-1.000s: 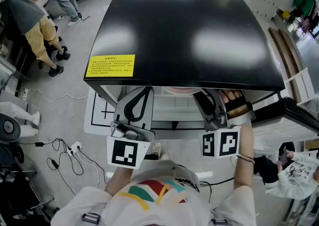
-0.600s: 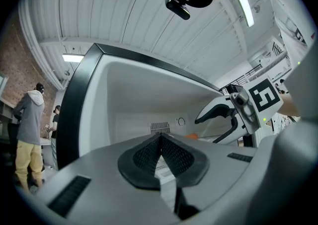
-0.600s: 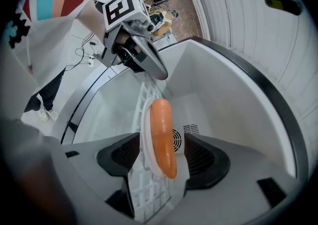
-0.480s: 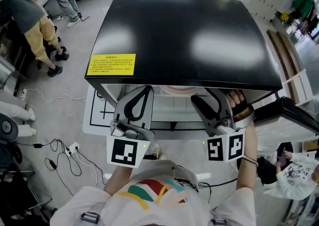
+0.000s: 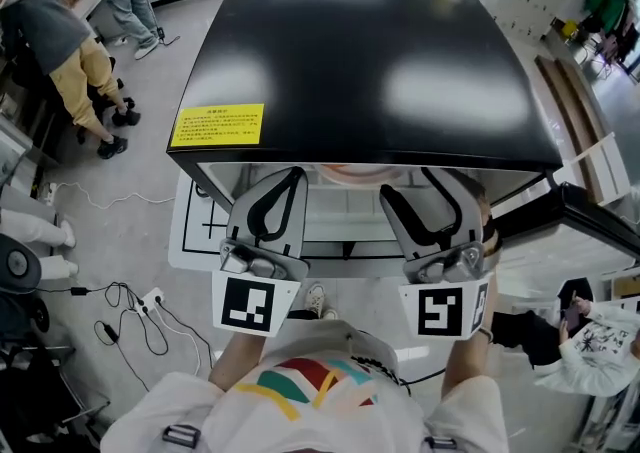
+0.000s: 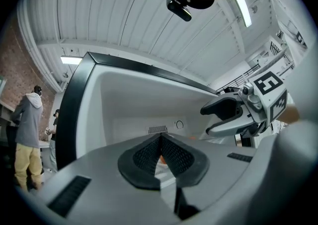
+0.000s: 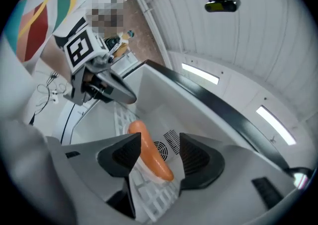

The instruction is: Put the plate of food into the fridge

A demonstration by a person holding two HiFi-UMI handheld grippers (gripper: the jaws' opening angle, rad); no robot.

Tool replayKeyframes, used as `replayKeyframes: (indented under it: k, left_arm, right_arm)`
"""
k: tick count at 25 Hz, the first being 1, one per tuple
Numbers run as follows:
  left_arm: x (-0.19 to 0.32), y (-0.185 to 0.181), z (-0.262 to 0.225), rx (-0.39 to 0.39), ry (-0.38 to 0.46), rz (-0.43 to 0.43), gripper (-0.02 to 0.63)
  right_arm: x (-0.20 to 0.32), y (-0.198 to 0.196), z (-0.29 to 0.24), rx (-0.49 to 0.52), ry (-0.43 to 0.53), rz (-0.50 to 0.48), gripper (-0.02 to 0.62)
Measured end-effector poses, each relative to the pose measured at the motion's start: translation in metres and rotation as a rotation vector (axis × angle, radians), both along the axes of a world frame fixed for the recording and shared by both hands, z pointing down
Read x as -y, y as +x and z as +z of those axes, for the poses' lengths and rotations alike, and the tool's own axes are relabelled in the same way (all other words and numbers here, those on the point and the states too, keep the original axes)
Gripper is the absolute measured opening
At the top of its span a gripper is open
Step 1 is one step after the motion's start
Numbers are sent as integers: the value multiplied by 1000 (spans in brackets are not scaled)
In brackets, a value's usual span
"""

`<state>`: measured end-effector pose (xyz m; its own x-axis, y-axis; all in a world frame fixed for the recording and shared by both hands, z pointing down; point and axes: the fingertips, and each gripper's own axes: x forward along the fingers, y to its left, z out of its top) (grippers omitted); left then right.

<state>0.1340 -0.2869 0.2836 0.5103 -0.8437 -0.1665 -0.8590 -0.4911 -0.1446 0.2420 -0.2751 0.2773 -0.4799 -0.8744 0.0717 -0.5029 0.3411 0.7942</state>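
Observation:
An orange sausage [image 7: 149, 153] lies on a white plate [image 7: 147, 175], which rests on the white wire shelf [image 7: 158, 196] inside the open fridge. From the head view only the plate's rim [image 5: 352, 170] peeks out under the fridge's black top [image 5: 370, 61]. My right gripper [image 7: 159, 154] [image 5: 412, 187] is open; its jaws have just been opening, and the sausage shows in the gap without touching the pads. My left gripper [image 6: 160, 143] [image 5: 288, 179] is shut with nothing held, level at the fridge mouth beside the right one.
The fridge door [image 5: 590, 226] stands open at the right. A yellow label [image 5: 218, 126] sits on the top's front left corner. A fan vent [image 7: 163, 145] is on the back wall. People [image 5: 60, 41] stand at the left; cables [image 5: 130, 311] lie on the floor.
My right gripper has rolled, risen a little and spread its jaws wider; its marker cube now faces the head camera. The left gripper has stayed where it was.

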Motion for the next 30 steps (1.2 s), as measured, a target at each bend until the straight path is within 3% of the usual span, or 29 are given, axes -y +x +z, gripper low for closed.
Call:
replayKeyframes:
  k: [4, 8, 14, 19, 24, 30]
  left_arm:
    - [-4, 5, -2, 1, 5, 11, 6]
    - [-8, 13, -3, 10, 6, 28, 6]
    - [-11, 16, -6, 13, 16, 37, 6]
    - [-13, 21, -6, 13, 24, 47, 6]
    - [-18, 28, 5, 21, 11, 64, 6]
    - [-18, 27, 10, 28, -8, 66, 6]
  right_arm:
    - [-12, 2, -13, 172, -15, -27, 199]
    - [-21, 11, -25, 421, -49, -49, 182]
    - [-29, 20, -35, 604, 8, -24, 9]
    - [-35, 36, -29, 839, 0, 12, 2]
    - [-30, 49, -2, 888, -33, 194, 2]
    - [-31, 44, 19, 900, -111, 202, 2]
